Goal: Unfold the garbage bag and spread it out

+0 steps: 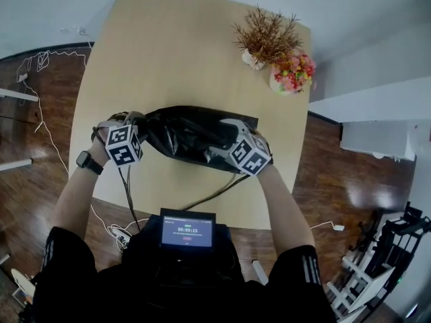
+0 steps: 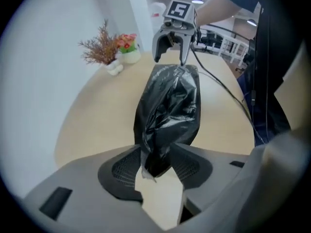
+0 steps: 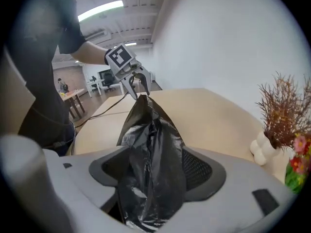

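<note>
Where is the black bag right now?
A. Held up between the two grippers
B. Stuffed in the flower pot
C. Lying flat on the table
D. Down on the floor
A: the left gripper and the right gripper each pinch one end of the garbage bag, which stretches between them above the table.

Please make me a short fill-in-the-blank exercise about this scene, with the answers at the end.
1. The garbage bag is ____ in colour.
2. The number of grippers shut on it is ____: the left gripper and the right gripper.
3. On the table, two flower pots stand near the far ____ corner.
Answers: black; two; right
</note>
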A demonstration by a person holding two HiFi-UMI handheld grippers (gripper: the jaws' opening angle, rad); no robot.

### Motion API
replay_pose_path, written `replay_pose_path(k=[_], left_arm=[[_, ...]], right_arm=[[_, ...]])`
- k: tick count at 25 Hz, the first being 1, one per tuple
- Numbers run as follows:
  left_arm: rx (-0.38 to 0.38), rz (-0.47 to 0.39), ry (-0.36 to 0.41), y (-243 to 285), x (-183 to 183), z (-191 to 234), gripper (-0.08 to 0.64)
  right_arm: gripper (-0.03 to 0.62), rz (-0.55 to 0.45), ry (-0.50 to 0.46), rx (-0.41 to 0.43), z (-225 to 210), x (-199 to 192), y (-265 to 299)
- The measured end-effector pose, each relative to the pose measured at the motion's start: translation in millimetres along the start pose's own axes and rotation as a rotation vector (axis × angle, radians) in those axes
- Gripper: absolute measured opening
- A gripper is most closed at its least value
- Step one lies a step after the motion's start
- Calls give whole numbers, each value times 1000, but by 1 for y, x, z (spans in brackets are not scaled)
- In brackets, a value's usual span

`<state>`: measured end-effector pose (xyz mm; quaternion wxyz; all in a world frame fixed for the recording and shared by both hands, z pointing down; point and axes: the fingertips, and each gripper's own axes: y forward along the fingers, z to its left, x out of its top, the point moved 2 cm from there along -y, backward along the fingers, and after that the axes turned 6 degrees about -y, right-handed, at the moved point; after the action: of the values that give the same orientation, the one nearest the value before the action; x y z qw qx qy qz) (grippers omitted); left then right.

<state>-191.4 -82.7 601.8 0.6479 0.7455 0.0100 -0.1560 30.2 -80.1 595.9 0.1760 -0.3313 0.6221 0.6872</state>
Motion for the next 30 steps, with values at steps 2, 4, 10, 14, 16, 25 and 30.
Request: replay_pose_path(k=[2, 4, 10, 14, 16, 25, 30], left_arm=[[11, 23, -5, 0, -16, 9, 185], [9, 33, -11, -4, -28, 15, 169], [-59, 21, -56, -15, -48, 16, 143], [-72, -20, -119, -20, -43, 20, 143], [-76, -32, -125, -20, -39, 17, 143], [-73, -39, -113, -11, -34, 18, 143], [-84, -39, -108, -5, -34, 14, 143]], right_arm=[[368, 2, -22, 21, 3, 12, 12], [367, 4, -41, 47, 9, 23, 26], [359, -18, -87, 128, 30, 51, 68], [233, -81, -111, 139, 33, 86, 98], [153, -74, -132, 128, 32, 97, 116], [170, 73, -193, 109, 22, 99, 186], [253, 127, -232, 135, 19, 93, 202]])
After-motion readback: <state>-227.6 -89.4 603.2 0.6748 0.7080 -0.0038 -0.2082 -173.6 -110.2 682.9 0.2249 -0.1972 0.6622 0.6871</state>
